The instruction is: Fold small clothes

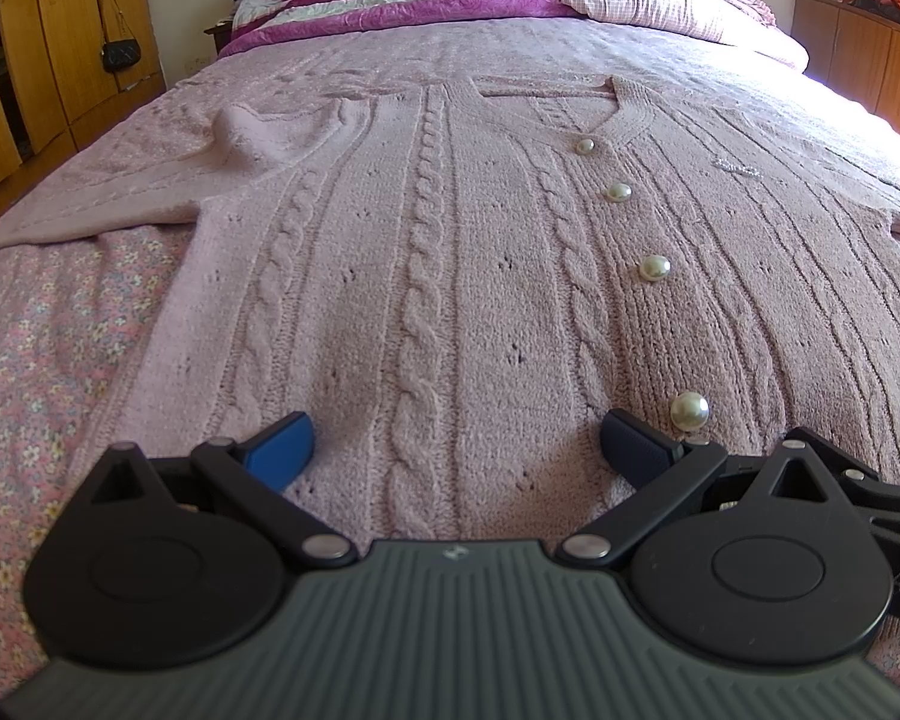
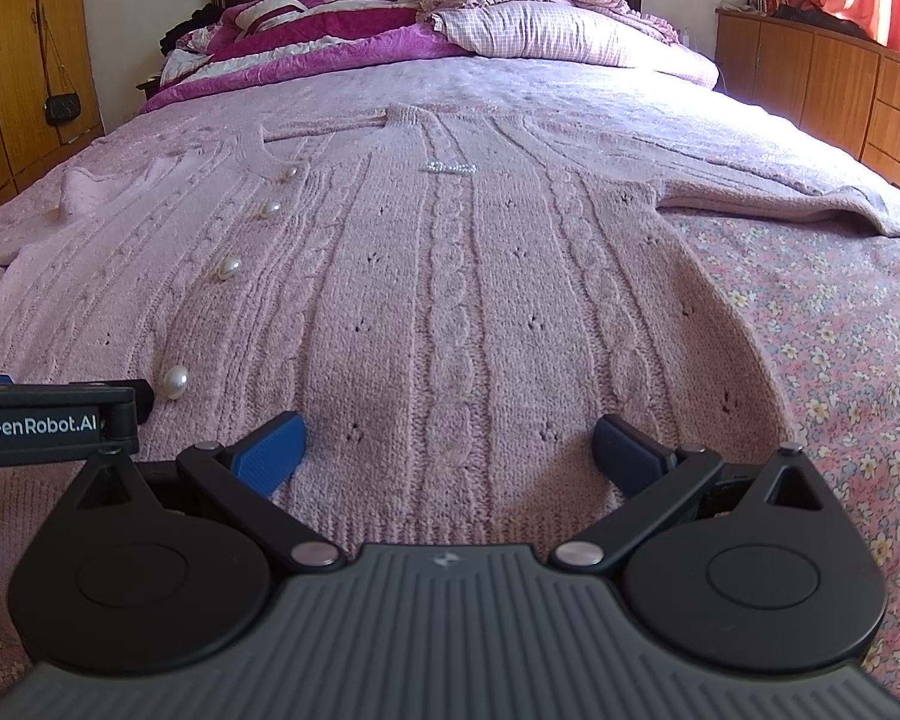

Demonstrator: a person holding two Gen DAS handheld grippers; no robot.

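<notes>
at the bottom of each frame the left gripper (image 1: 456,444) and right gripper (image 2: 449,447) hold their jaws wide over the hem of a pink cardigan (image 1: 450,276), spread flat on the bed (image 1: 60,324); pillows (image 2: 546,30) lie at the top.

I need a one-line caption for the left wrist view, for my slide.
Left tool, open, at the hem of a pink cable-knit cardigan lying flat and buttoned on the bed.
</notes>
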